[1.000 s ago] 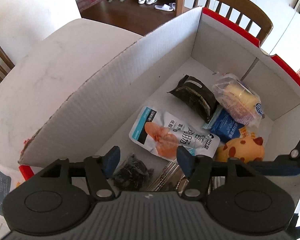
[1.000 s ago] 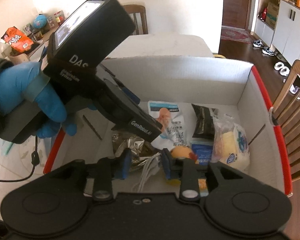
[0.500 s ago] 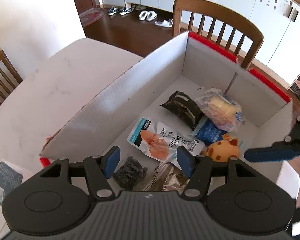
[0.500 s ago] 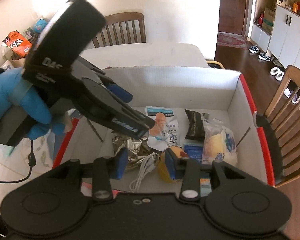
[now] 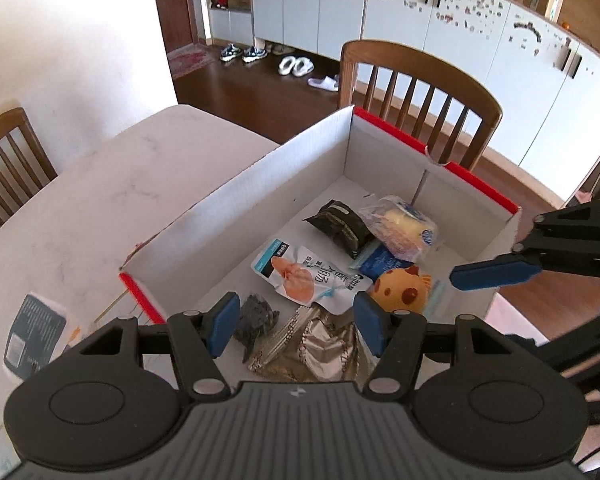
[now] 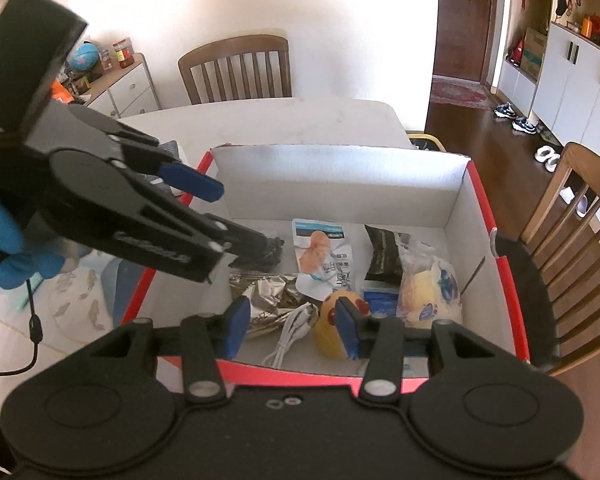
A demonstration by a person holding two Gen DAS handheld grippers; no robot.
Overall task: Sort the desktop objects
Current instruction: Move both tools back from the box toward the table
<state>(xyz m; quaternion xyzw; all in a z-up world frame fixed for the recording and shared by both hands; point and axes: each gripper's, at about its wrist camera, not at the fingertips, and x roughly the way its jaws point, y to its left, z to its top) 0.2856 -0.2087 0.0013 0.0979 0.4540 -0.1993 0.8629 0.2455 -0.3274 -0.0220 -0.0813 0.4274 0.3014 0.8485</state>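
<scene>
Both the left gripper (image 5: pixel 294 328) and the right gripper (image 6: pixel 292 326) hang apart and empty, the right's jaws just widening. Low in frame sits the red-rimmed white cardboard box (image 5: pixel 260 184), likely gathering the sorted snacks

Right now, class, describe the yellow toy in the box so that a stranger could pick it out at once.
Find the open white cardboard box with red outer walls on the table. The toy lies near its front wall, between a white cable and a blue packet. It alone is rounded, yellow with red-brown spots.

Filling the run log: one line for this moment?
left gripper: open, empty | right gripper: open, jaws just opening, empty | box: holds sorted items
</scene>
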